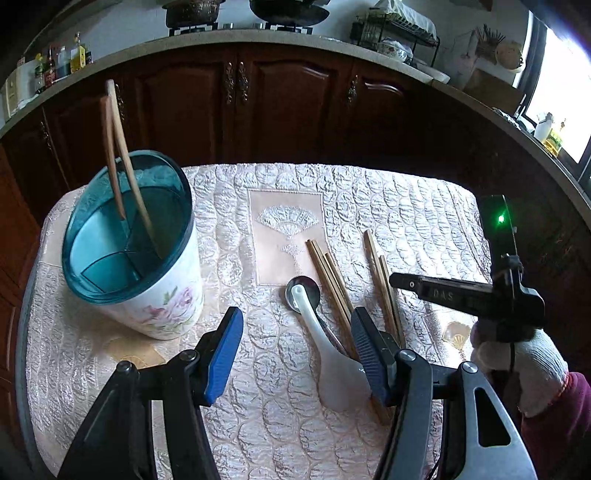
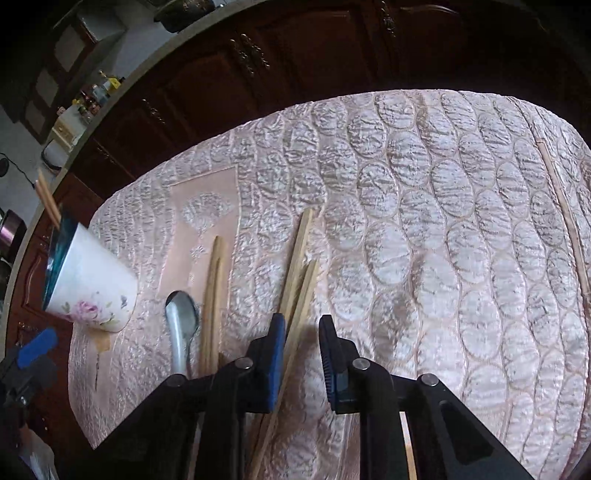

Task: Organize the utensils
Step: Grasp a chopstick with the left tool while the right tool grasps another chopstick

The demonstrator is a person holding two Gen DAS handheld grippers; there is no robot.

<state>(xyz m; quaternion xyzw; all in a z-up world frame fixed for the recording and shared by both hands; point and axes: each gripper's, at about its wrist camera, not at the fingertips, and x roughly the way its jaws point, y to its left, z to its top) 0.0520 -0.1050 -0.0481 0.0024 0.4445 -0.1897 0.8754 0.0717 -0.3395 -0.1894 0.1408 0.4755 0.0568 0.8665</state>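
Note:
A white floral utensil holder point(image 1: 155, 295) with a teal divided rim stands on the left of the table and holds two wooden chopsticks point(image 1: 122, 162). It also shows in the right wrist view point(image 2: 92, 291). On the cloth lie a white ceramic spoon point(image 1: 332, 365) over a metal spoon point(image 1: 303, 291), and two bunches of wooden chopsticks point(image 1: 332, 280) point(image 1: 384, 284). My left gripper point(image 1: 295, 354) is open and empty, low over the spoons. My right gripper point(image 2: 303, 354) is open, its jaws astride the right bunch of chopsticks point(image 2: 299, 277). The metal spoon point(image 2: 181, 321) and the other chopsticks point(image 2: 214, 295) lie to its left.
The small table wears a quilted pink cloth point(image 1: 369, 206) that drops off at each edge. Dark wooden cabinets point(image 1: 258, 103) stand behind it under a counter with bottles point(image 1: 66, 62), pots and a dish rack point(image 1: 399, 33). A gloved hand point(image 1: 517, 369) holds the right gripper.

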